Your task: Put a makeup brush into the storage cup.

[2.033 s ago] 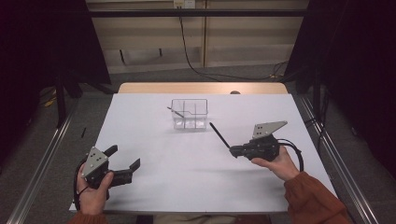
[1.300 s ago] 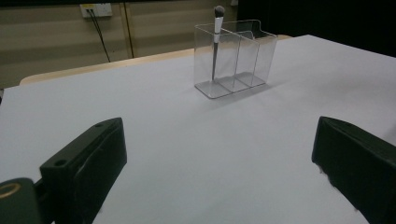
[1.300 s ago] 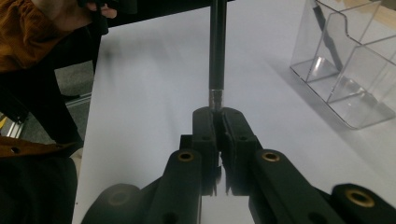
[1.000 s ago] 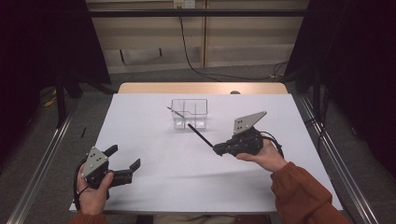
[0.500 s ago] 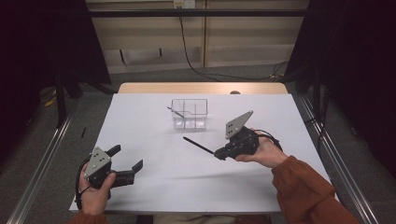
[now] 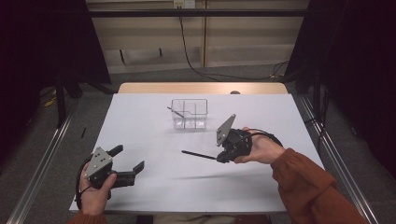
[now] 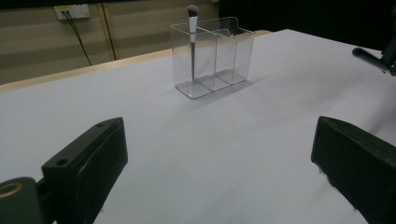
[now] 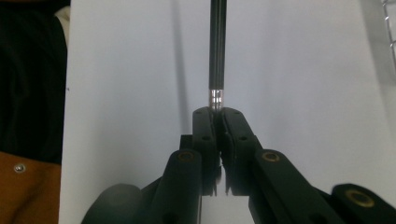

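My right gripper is shut on a thin black brush handle, gripping it at its silver ferrule. The handle sticks out to the left, nearly level, a little above the white table. In the right gripper view the jaws are pressed together on the ferrule, with the handle running straight ahead. A clear three-part organizer stands at the table's far middle, with one makeup brush leaning in its left compartment. My left gripper rests open at the near left. In its own view, the organizer and the makeup brush stand ahead.
A white sheet covers the table, and a wooden strip shows at the far edge. Dark floor and metal rails flank both sides. The tip of the held handle shows at the right of the left gripper view.
The right hand has shifted left and turned at the wrist. The black handle has swung from pointing toward the organizer to pointing left and nearly level. The left gripper has stayed put.
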### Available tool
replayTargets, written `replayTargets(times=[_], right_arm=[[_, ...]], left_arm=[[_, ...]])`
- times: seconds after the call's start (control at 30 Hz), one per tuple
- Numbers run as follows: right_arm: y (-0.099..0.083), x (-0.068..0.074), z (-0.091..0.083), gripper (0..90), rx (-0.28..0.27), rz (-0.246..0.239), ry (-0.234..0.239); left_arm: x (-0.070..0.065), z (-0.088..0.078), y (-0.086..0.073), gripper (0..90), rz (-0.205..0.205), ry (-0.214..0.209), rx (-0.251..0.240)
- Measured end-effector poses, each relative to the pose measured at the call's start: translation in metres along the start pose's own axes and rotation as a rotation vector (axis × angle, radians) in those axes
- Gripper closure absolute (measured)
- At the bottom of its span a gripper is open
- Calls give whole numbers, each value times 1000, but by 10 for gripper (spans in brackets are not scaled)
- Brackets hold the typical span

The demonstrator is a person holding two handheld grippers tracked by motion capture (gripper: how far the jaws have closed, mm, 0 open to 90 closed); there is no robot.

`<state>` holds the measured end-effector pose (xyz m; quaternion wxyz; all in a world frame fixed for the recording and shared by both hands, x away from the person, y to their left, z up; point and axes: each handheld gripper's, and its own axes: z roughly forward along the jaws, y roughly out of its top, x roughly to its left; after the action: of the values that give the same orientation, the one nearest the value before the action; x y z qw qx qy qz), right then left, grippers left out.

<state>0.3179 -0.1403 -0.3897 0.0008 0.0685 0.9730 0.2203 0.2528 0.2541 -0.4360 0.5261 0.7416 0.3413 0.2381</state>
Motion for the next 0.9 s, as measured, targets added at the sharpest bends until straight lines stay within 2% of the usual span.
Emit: replayTargets(times=[0.1,0.27,0.37,0.47,0.57,0.7,0.9], right_arm=[[1,-2,4,849,52,-8,7],[3,-2,7,848,90,-19,28],[3,-3,6,848,98,-24,32],[2,-3,7,848,102,-23,37],[2,-2,6,848,104,-25,35],[3,-1,4,848,88,-28,33],[0,-3,3,848,84,-21,33]], left_arm=[[1,1,0,37,1,-1,2],[-3,1,4,37,-2,0,7],[-5,0,8,37,2,-3,-4],[-10,-1,13,34,9,-21,-18],[-16,0,20,28,34,-52,-25],[-20,1,29,25,49,-78,-34],[-21,4,39,27,37,-128,-27]])
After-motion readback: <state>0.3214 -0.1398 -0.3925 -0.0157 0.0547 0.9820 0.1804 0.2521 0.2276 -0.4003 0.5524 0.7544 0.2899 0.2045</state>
